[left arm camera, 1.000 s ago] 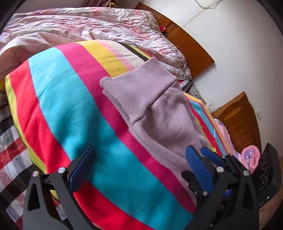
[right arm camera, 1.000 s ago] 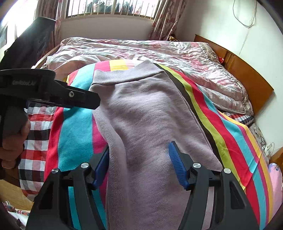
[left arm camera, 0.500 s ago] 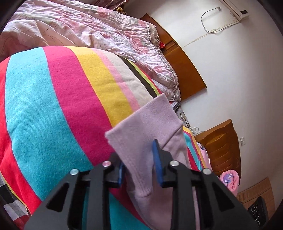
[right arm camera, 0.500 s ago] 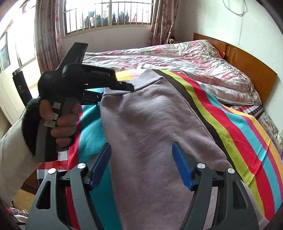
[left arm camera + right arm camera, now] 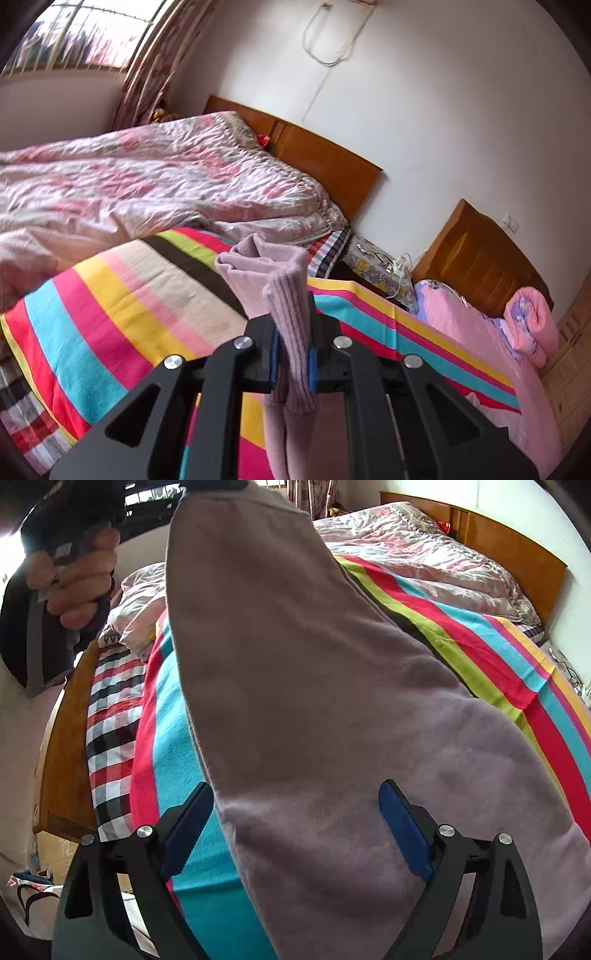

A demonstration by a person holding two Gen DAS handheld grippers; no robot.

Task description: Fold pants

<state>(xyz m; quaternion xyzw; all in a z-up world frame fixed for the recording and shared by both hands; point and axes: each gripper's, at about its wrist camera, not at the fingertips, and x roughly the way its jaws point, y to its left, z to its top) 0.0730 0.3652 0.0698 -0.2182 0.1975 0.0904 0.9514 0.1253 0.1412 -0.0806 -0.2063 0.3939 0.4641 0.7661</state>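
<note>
Two grippers work the soft, limp mauve knit pants (image 5: 314, 701): left gripper (image 5: 291, 360) pinches the ribbed waistband (image 5: 288, 314), lifting it. Right gripper (image 5: 295, 834) spread wide, touching nothing firmly. Light and floppy, probably best taken by hems.

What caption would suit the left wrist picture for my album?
Left tongs shut on the ribbed waistband of mauve knit pants, lifted above a rainbow-striped fleece blanket.

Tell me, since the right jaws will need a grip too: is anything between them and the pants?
Nothing visible. The pants lie right between the open jaws of the right gripper, with only the striped blanket underneath.
</note>
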